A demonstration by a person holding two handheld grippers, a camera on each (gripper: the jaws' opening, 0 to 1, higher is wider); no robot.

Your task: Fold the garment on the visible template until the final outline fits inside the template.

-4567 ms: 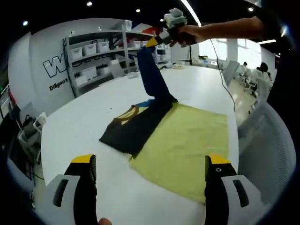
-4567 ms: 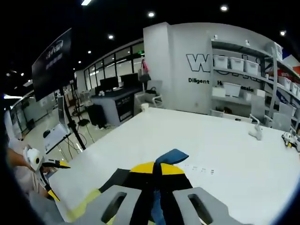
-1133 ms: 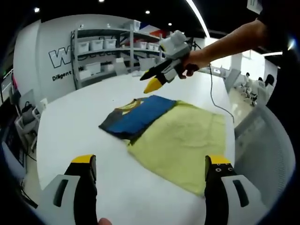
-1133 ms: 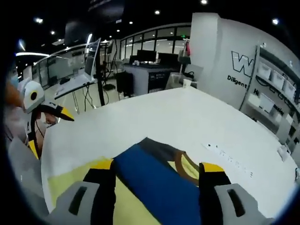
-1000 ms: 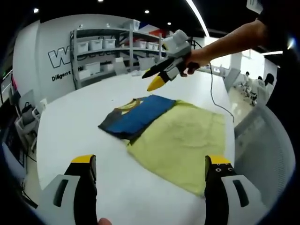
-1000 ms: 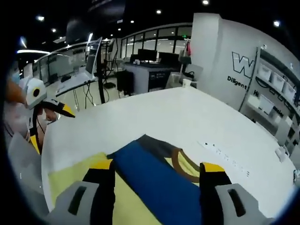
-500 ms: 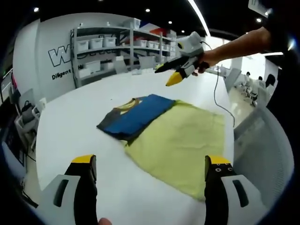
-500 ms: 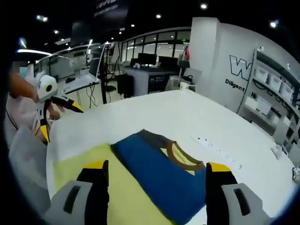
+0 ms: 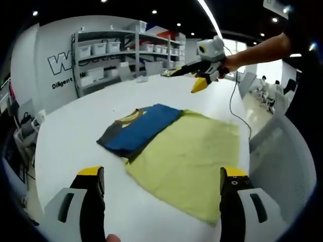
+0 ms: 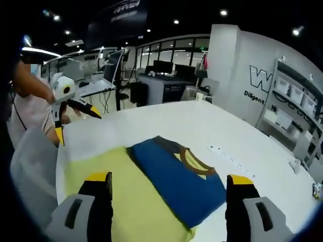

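On the white table (image 9: 75, 121) lies the yellow template (image 9: 189, 156), with the shirt (image 9: 139, 128) folded into a dark-and-blue strip that overlaps the template's far edge and partly hangs off it onto bare table. The left gripper (image 9: 156, 194) hovers low at the near side, jaws wide apart and holding nothing. The right gripper (image 10: 169, 196) is up above the cloth, jaws also spread wide and empty; from the left gripper view it hangs in the air beyond the template's far corner.

By my reckoning the shirt is not yet inside the outline: the collar (image 10: 194, 162) end and one long side spill past the yellow. To do the next fold well, I'd pinch the overhanging edge at two spread points, lift only slightly, and carry it inward over the template so it lands flat without dragging the yellow sheet or bunching the layers underneath.
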